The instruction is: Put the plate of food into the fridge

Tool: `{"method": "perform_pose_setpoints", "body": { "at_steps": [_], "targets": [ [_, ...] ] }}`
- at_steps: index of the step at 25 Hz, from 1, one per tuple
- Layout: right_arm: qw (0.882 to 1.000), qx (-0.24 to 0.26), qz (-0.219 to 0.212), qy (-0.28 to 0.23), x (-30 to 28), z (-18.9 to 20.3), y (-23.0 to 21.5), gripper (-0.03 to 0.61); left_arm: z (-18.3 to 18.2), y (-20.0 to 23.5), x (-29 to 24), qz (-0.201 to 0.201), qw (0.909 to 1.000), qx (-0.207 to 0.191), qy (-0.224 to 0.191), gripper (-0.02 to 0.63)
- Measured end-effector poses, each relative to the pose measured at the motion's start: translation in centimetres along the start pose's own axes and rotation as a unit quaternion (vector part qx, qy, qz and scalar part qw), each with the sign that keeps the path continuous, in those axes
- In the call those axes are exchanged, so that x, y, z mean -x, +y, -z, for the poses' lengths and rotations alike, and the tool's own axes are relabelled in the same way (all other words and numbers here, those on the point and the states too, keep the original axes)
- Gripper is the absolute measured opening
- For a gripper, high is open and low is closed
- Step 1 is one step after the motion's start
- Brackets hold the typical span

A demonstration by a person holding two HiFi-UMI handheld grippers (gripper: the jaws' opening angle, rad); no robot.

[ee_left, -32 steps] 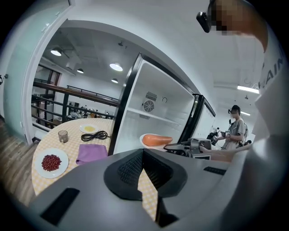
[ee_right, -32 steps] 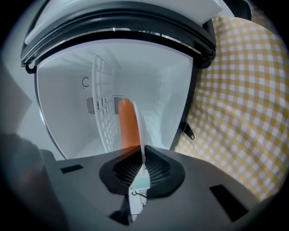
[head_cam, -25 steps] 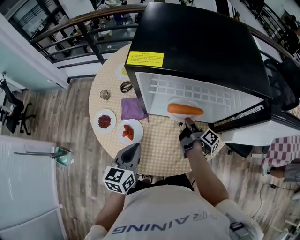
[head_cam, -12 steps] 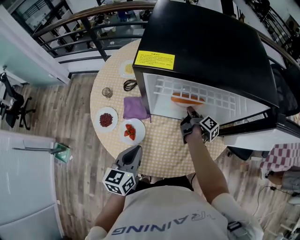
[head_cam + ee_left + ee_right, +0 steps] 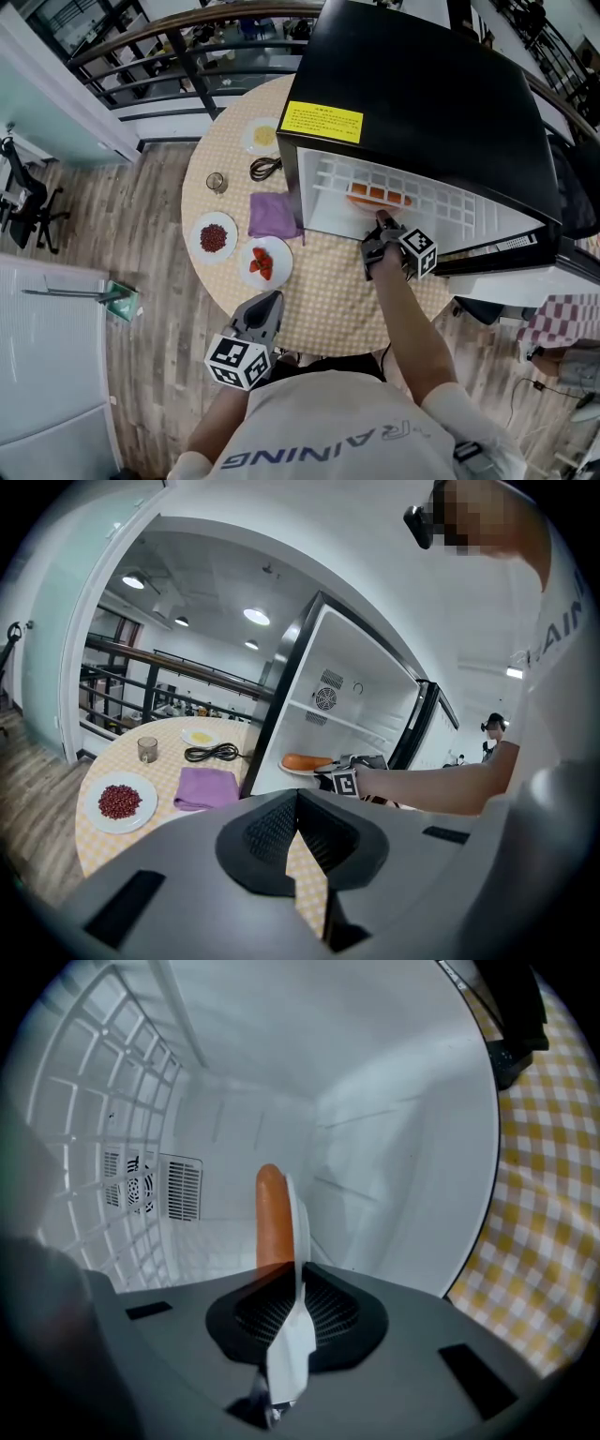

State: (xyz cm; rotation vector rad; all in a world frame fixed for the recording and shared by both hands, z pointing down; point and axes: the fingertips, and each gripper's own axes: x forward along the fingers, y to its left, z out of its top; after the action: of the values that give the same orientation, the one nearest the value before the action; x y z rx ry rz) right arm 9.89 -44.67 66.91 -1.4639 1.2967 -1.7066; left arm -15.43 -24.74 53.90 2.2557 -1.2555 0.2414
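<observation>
A white plate point(image 5: 367, 201) bearing a long orange piece of food point(image 5: 379, 195) is inside the open black fridge point(image 5: 422, 94), under its white wire shelf point(image 5: 412, 186). My right gripper point(image 5: 382, 223) reaches into the fridge opening, shut on the plate's near rim. In the right gripper view the plate point(image 5: 298, 1232) shows edge-on between the pads of the right gripper point(image 5: 296, 1279), the orange food point(image 5: 272, 1218) on its left side. My left gripper point(image 5: 267, 302) hangs at the table's near edge, jaws together with nothing held; in its own view the left gripper point(image 5: 298, 799) points toward the fridge.
The round checked table point(image 5: 328, 291) carries a plate of red beans point(image 5: 214, 238), a plate of red pieces point(image 5: 262, 262), a purple cloth point(image 5: 272, 215), a glass point(image 5: 217, 182), a black cable point(image 5: 265, 168) and a small plate with yellow food point(image 5: 263, 137). The fridge door point(image 5: 511, 272) stands open at right.
My right gripper has carried the plate further away from me, from the fridge's front lip to under the wire shelf. The left gripper has stayed put.
</observation>
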Motion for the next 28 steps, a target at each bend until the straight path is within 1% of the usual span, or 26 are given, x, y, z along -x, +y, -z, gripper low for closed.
{"method": "perform_pose_setpoints", "body": {
  "at_steps": [3, 6, 9, 11, 13, 16, 18, 22, 26, 28],
  "targets": [
    [1.0, 0.026, 0.008, 0.007, -0.3, -0.2, 0.1, 0.041, 0.2, 0.1, 0.0, 0.0, 1.0, -0.001, 0.004, 0.008],
    [0.997, 0.076, 0.025, 0.019, -0.5, -0.1, -0.1, 0.044, 0.3, 0.3, 0.1, -0.002, 1.0, 0.002, 0.007, 0.008],
    [0.994, 0.106, 0.02, 0.029, -0.4, 0.2, 0.2, 0.052, 0.5, 0.4, 0.1, -0.002, 0.9999, 0.004, 0.011, 0.008],
    [0.99, 0.136, 0.017, 0.037, -0.3, 0.6, 0.5, 0.073, 0.6, 0.4, 0.1, -0.001, 0.9999, 0.006, 0.013, 0.008],
    [0.982, 0.179, 0.021, 0.046, -0.4, 0.8, 0.7, 0.111, 0.6, 0.3, 0.1, 0.001, 0.9999, 0.009, 0.012, 0.008],
    [0.967, 0.245, 0.039, 0.059, -0.3, 0.9, 0.8, 0.147, 0.6, 0.2, 0.3, 0.003, 0.9999, 0.011, 0.012, 0.008],
    [0.955, 0.279, 0.06, 0.074, -0.2, 1.1, 0.5, 0.17, 0.7, 0.3, 0.3, 0.003, 0.9998, 0.013, 0.012, 0.008],
    [0.926, 0.347, 0.1, 0.105, -0.1, 1.8, -0.6, 0.178, 0.7, 0.7, 0.6, -0.001, 0.9998, 0.021, 0.005, 0.008],
    [0.903, 0.396, 0.105, 0.13, 0.0, 2.3, -0.9, 0.193, 1.2, 0.8, 0.8, 0.001, 0.9995, 0.031, 0.008, 0.008],
    [0.884, 0.431, 0.107, 0.147, 0.1, 2.5, -1.0, 0.195, 1.4, 0.7, 0.9, 0.002, 0.9993, 0.035, 0.009, 0.008]
  ]
}}
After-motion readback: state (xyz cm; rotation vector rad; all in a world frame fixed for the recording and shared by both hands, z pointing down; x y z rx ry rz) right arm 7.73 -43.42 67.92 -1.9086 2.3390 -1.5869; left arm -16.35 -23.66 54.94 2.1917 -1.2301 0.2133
